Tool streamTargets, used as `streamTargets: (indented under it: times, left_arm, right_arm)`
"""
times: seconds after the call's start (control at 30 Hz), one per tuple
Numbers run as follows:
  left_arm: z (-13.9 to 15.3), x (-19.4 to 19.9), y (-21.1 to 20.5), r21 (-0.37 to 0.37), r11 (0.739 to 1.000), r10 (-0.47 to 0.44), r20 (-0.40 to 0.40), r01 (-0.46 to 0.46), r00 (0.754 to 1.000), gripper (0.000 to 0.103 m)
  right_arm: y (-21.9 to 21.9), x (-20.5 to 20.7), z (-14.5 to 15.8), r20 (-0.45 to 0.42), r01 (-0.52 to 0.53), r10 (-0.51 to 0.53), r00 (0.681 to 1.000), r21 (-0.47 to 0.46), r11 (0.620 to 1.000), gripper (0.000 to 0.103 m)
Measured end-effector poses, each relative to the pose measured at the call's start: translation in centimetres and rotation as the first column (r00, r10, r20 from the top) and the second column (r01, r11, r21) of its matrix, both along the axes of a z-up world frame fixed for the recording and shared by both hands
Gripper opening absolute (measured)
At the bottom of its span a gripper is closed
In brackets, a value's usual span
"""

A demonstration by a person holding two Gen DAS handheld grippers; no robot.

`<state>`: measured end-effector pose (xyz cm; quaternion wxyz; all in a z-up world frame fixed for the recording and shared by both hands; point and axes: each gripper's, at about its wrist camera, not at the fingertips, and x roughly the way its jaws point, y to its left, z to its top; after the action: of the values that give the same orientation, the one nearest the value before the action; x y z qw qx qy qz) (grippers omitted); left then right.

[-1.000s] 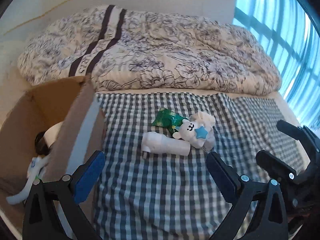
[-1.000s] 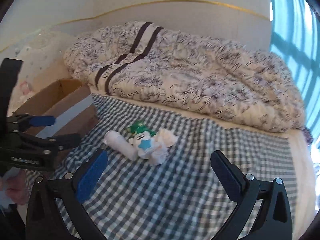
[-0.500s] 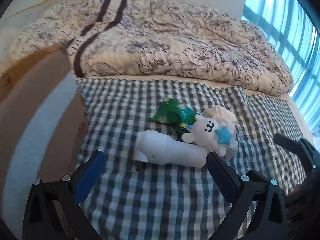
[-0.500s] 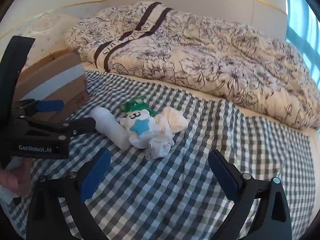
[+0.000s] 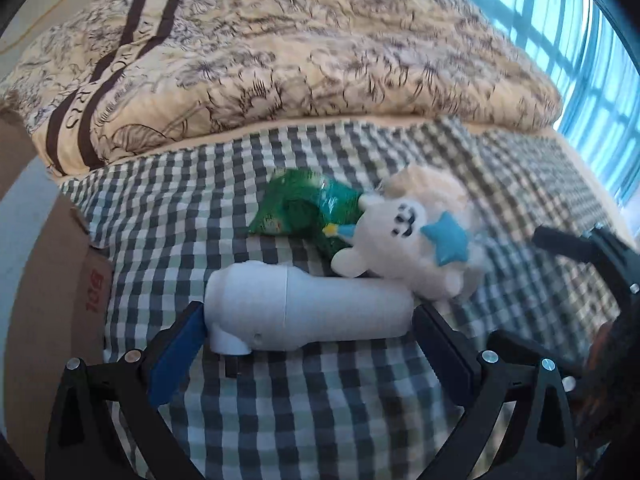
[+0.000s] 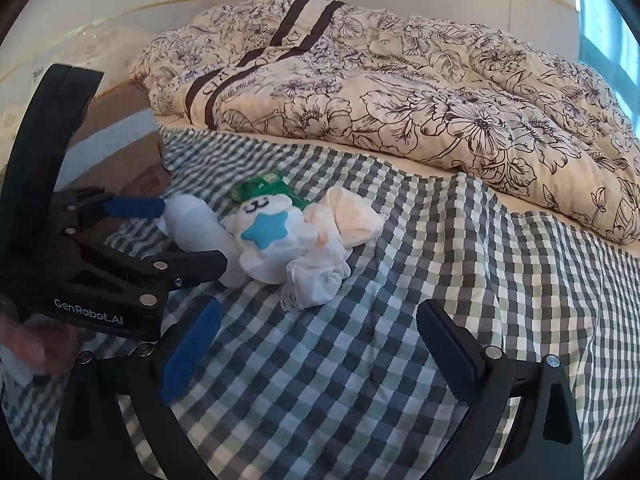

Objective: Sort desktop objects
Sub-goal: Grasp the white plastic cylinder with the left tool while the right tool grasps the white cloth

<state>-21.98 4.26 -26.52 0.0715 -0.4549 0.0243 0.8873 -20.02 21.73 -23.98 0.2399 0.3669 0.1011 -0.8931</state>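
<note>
A white cylindrical device [image 5: 308,308] lies on the checked cloth [image 5: 320,408], lengthwise between the open fingers of my left gripper [image 5: 308,330]; whether the pads touch it I cannot tell. Behind it lie a white plush bear with a blue star [image 5: 408,240], a green snack packet [image 5: 304,208] and crumpled white cloth [image 6: 344,224]. In the right wrist view the left gripper [image 6: 180,232] straddles the device [image 6: 200,228] next to the bear [image 6: 272,232]. My right gripper [image 6: 316,344] is open and empty, short of the pile.
A cardboard box [image 5: 48,288] stands at the left edge of the cloth, also in the right wrist view [image 6: 120,140]. A bunched floral duvet [image 5: 280,64] lies behind the objects. A window [image 5: 580,40] is at the right.
My left gripper has moved forward and down, from beside the box to the white device, which now lies between its fingers. My right gripper has moved closer to the pile.
</note>
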Motion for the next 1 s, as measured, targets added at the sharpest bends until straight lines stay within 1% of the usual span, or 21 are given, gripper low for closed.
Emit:
streamTargets:
  times: [0.1,0.23,0.33,0.43,0.5,0.6,0.67,0.7,0.77,0.8,0.83,0.87,1.0]
  left_arm:
    - [-0.6,-0.4,-0.3,0.025,1.0,0.005,0.005,-0.005,1.0,0.102]
    - [-0.4,0.0,-0.3,0.013,1.0,0.014,-0.029,-0.013,0.999,0.101]
    - [0.2,0.7,-0.5,0.0,1.0,0.031,-0.075,-0.031,0.997,0.101]
    - [1.2,1.4,-0.7,-0.047,0.998,0.044,-0.13,-0.051,0.99,0.101]
    - [2.0,1.8,-1.1,-0.046,0.996,0.066,-0.156,-0.074,0.986,0.101]
    - [3.2,2.2,-2.1,-0.013,0.994,0.102,-0.175,-0.106,0.979,0.101]
    - [3.9,2.5,-2.6,-0.001,0.993,0.115,-0.19,-0.117,0.975,0.101]
    - [4.3,2.7,-2.7,0.007,0.993,0.118,-0.197,-0.119,0.973,0.101]
    - [5.1,3.1,-3.0,0.028,0.993,0.117,-0.205,-0.114,0.972,0.101]
    - [5.4,3.4,-2.9,0.029,0.993,0.117,-0.211,-0.113,0.97,0.101]
    - [5.8,3.6,-2.8,0.025,0.993,0.116,-0.219,-0.113,0.969,0.101]
    - [6.1,3.8,-2.8,0.021,0.994,0.114,-0.226,-0.112,0.967,0.101]
    - [7.5,4.3,-2.7,0.033,0.994,0.107,-0.243,-0.102,0.964,0.101]
  right_arm:
    - [0.2,-0.4,-0.5,0.01,0.007,-0.007,1.0,0.006,1.0,0.098]
    - [0.1,-0.6,-1.0,0.023,0.004,-0.004,1.0,0.004,1.0,0.097]
    - [-0.3,-0.9,-1.1,0.025,-0.002,0.002,1.0,0.016,1.0,0.095]
    - [-0.8,-1.4,-1.3,0.035,-0.001,0.0,0.999,0.03,1.0,0.089]
    - [-1.2,-1.8,-1.5,0.04,0.006,-0.008,0.999,0.04,0.999,0.085]
    - [-1.8,-2.3,-1.7,0.052,0.016,-0.019,0.998,0.052,0.999,0.071]
    - [-2.3,-2.6,-1.8,0.061,0.021,-0.025,0.998,0.065,0.998,0.055]
    - [-2.5,-2.7,-1.9,0.062,0.023,-0.027,0.998,0.071,0.997,0.052]
    - [-2.8,-2.8,-1.8,0.058,0.026,-0.03,0.998,0.075,0.997,0.039]
    - [-2.9,-2.7,-1.7,0.052,0.025,-0.029,0.998,0.069,0.997,0.035]
    - [-2.9,-2.6,-1.5,0.045,0.026,-0.029,0.999,0.062,0.998,0.026]
    - [-3.0,-2.5,-1.4,0.04,0.027,-0.029,0.999,0.057,0.998,0.02]
    - [-3.0,-1.7,-0.5,0.02,0.035,-0.036,0.999,0.036,0.999,0.012]
